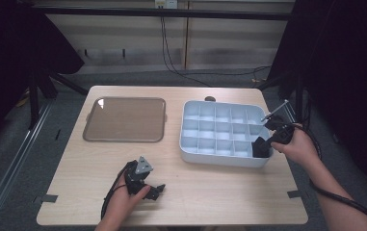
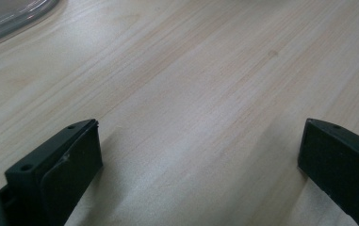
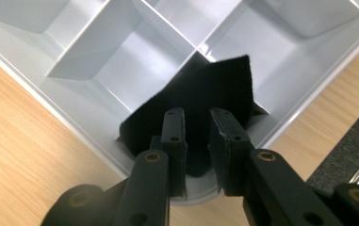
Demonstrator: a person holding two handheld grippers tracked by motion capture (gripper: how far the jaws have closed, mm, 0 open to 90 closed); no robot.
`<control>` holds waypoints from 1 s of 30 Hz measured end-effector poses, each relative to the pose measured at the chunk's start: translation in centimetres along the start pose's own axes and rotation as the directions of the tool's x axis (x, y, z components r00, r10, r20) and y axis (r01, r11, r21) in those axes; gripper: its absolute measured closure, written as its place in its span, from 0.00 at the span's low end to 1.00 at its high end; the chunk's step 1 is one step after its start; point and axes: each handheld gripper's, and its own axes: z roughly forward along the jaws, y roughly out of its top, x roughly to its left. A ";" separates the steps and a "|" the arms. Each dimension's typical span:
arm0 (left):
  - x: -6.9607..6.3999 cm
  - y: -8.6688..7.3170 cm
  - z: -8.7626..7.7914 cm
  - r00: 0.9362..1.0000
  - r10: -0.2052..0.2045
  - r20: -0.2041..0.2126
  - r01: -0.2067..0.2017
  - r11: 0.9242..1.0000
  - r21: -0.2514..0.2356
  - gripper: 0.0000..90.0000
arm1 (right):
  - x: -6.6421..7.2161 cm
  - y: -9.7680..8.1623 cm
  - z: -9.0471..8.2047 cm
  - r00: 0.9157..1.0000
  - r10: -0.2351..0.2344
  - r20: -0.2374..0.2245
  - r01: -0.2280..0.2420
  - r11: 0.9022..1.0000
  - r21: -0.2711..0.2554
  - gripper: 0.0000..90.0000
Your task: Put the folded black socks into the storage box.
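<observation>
A white divided tray (image 1: 219, 159) stands on the right half of the wooden table. A piece of black fabric (image 3: 215, 84) sits crumpled in its near right corner compartment (image 1: 260, 148), partly leaning on the divider walls. My right gripper (image 3: 197, 117) hangs just above that compartment (image 1: 264, 144). Its jaws stand a narrow gap apart and the pads do not press on the fabric. My left gripper (image 1: 158, 189) rests low over the bare table near the front edge. In the left gripper view its jaws (image 2: 200, 146) are wide apart with nothing between them.
A flat clear lid (image 1: 123, 119) with a raised rim lies on the left half of the table; its corner shows in the left gripper view (image 2: 7, 19). The tray's (image 3: 87, 108) other compartments hold nothing. Dark stands and cables surround the table.
</observation>
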 end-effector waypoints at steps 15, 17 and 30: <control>0.0 0.0 0.0 1.000 0.001 0.000 -0.001 1.000 0.000 0.00 | 1.7 1.1 -0.4 0.998 -0.056 0.009 0.056 0.998 -0.020 0.58; 0.0 0.0 0.0 1.000 0.000 0.001 0.000 1.000 0.000 0.00 | 1.8 1.0 -0.4 0.999 -0.049 0.010 0.049 0.999 -0.019 0.55; 0.0 0.0 0.0 1.000 0.001 0.000 -0.001 1.000 0.001 0.00 | 2.3 0.7 -1.0 0.998 -0.049 -0.024 0.048 0.997 -0.052 0.39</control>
